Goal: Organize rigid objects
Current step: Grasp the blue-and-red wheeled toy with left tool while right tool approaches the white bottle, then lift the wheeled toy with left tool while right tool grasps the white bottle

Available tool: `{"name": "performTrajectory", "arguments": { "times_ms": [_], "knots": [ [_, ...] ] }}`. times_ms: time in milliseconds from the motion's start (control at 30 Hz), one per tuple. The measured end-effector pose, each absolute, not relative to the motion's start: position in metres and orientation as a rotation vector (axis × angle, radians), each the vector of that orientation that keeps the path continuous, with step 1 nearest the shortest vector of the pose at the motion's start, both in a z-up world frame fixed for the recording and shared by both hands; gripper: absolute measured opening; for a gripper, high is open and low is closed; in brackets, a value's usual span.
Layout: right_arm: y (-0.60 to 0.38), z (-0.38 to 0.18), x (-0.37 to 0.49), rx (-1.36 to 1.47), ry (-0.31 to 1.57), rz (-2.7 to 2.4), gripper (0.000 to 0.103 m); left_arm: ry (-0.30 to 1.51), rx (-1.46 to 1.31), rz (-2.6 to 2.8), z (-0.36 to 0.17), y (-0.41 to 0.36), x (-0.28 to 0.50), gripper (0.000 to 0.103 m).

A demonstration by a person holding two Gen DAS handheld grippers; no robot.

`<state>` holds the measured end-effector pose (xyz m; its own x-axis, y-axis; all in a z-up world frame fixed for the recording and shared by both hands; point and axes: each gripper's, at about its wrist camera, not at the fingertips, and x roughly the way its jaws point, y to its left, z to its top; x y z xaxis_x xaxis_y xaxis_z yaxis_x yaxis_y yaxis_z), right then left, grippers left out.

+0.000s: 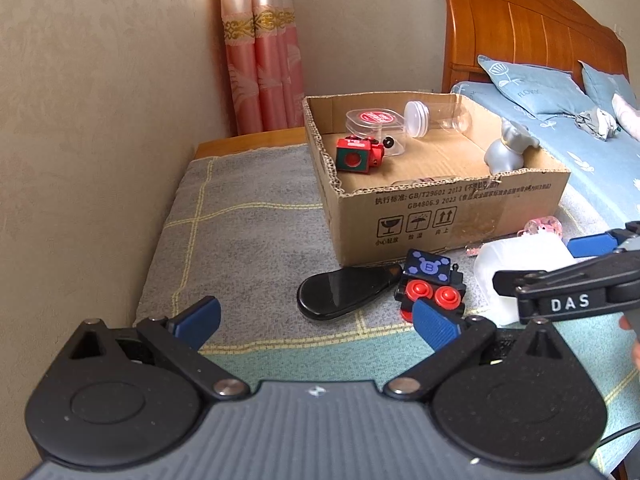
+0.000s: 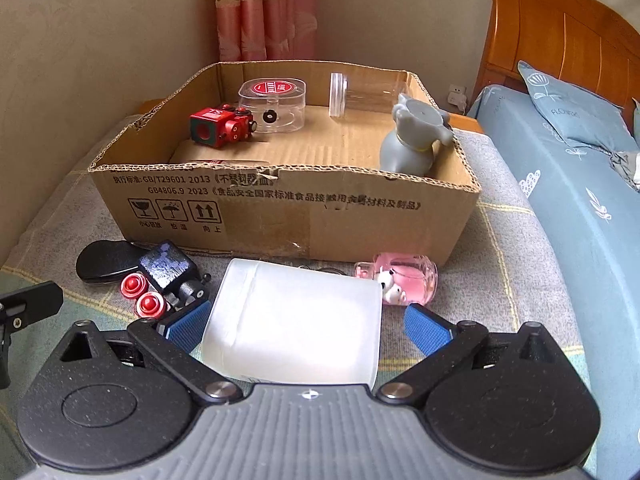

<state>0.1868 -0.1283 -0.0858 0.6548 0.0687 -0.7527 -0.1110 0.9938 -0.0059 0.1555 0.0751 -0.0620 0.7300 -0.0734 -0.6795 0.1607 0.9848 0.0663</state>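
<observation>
A cardboard box (image 1: 448, 208) (image 2: 280, 208) stands on the grey mat. In it are a red toy cube (image 1: 358, 154) (image 2: 222, 124), a clear case with a red label (image 2: 274, 102), a clear jar (image 1: 436, 114) and a grey figurine (image 2: 412, 140). In front of it lie a black oval case (image 1: 344, 290), a black toy with red wheels (image 1: 432, 284) (image 2: 164, 280), a white frosted jar (image 2: 296, 320) and a pink toy (image 2: 404, 282). My left gripper (image 1: 316, 320) is open and empty, close to the black toy. My right gripper (image 2: 308, 326) is open, its fingers on either side of the white jar.
A bed with blue bedding (image 2: 580, 184) and a wooden headboard (image 1: 528, 24) lies to the right. A beige wall (image 1: 100, 100) and pink curtains (image 1: 260, 60) stand left and behind. The right gripper shows in the left wrist view (image 1: 576, 292).
</observation>
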Motion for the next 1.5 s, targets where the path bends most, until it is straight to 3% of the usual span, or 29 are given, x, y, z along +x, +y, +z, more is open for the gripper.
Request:
{"name": "performTrajectory", "arguments": {
  "times_ms": [667,800,1000,1100,1233,1500],
  "knots": [
    [-0.157,-0.113,0.160,-0.129,0.848,0.231,0.103,0.718,0.229,-0.349,-0.078,0.034,0.164,0.101],
    [-0.158,-0.114,0.157,-0.133,0.831,0.246,0.103,0.718,0.247,-0.404,-0.085,0.025,0.170,0.096],
    [-0.159,-0.113,0.157,-0.140,0.824,0.263,0.103,0.741,0.268,-0.443,-0.097,0.015,0.183,0.070],
    [-0.160,-0.113,0.155,-0.142,0.821,0.271,0.103,0.741,0.270,-0.440,-0.100,0.014,0.187,0.068],
    [-0.161,-0.114,0.155,-0.143,0.817,0.274,0.103,0.742,0.271,-0.450,-0.100,0.011,0.188,0.055],
    [-0.161,-0.113,0.155,-0.144,0.811,0.277,0.103,0.752,0.273,-0.439,-0.099,0.010,0.182,0.054]
  ]
}}
